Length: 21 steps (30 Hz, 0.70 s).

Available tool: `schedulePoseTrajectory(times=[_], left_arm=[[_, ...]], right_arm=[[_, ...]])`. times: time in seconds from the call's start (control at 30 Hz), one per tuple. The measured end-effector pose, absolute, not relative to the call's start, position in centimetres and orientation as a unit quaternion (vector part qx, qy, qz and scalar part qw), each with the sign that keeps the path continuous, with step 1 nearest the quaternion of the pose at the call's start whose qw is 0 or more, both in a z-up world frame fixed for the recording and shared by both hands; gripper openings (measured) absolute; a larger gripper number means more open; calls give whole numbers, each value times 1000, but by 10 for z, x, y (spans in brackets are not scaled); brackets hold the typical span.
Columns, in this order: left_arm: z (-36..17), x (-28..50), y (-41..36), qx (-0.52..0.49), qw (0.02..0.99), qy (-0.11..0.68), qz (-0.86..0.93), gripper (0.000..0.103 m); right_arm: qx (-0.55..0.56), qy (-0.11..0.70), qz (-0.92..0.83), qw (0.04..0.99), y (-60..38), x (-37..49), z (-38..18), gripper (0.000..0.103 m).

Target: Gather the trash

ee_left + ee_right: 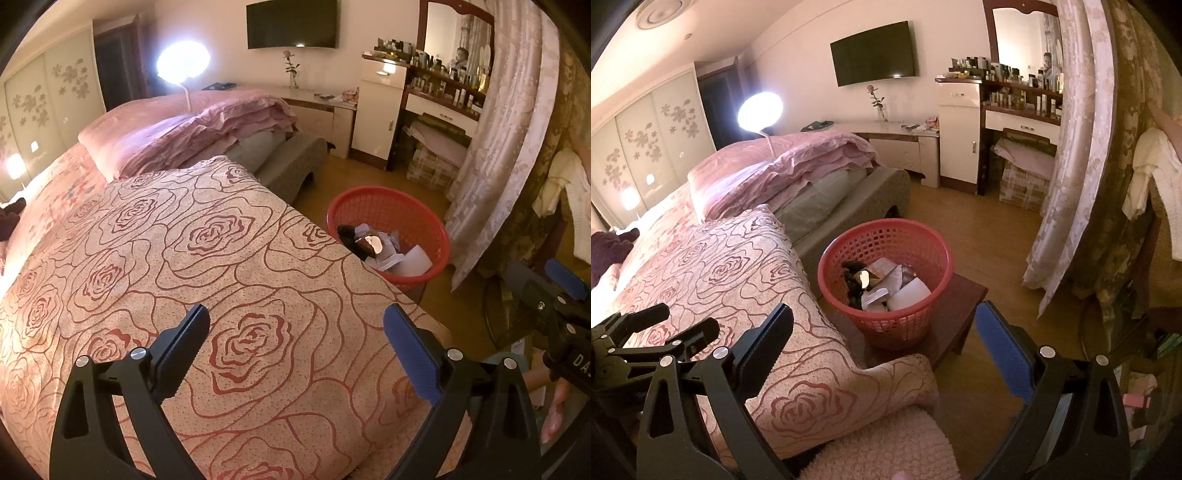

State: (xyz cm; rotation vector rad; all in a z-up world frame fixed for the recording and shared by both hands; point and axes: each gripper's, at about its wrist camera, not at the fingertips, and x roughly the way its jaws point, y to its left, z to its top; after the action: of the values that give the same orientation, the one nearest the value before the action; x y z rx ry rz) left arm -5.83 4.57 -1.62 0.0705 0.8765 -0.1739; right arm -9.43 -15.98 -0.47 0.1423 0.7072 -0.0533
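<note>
1. The left gripper [296, 328] hangs nearest in its own view, jaws spread wide with nothing between them, over the rose-patterned bedspread [207, 236].
2. The right gripper [884, 328] is likewise spread and empty; between its fingers the view shows the near corner of the bedspread [738, 280] draping down and a fluffy pink fabric [886, 443] at the bottom edge.
3. At the right edge of the left wrist view the right gripper [554, 288] appears side-on, one blue pad showing, over the floor beside the bed.
4. At the lower left of the right wrist view the left gripper [676, 325] shows above the bedspread, its dark fingers apart.
5. Just past the bed's right edge stands the red basket [908, 325], resting on a low dark wooden stool [960, 306].
6. Inside the basket lies the trash [886, 284]: crumpled white paper, a shiny foil-like piece and something dark. From the left wrist view the red basket [436, 236] is partly hidden behind the bedspread, with the trash [388, 251] visible inside.
7. Farther along the bed lies a folded pink quilt [783, 166].
8. A bright lamp [760, 109] glows behind it.
9. Against the far wall are a low desk [905, 134], a wall-mounted television [873, 53] and a dressing table [1019, 118] crowded with bottles; a pale curtain [1078, 147] hangs at the right.
</note>
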Motion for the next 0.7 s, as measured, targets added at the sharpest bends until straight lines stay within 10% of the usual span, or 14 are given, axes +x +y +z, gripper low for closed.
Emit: schedulePoseTrajectory(times=[0.7], left_arm=[[-19,-60,48,36,902,422,-79,92]], right_arm=[[70,348,-26,934,-160,-96,-7,96]])
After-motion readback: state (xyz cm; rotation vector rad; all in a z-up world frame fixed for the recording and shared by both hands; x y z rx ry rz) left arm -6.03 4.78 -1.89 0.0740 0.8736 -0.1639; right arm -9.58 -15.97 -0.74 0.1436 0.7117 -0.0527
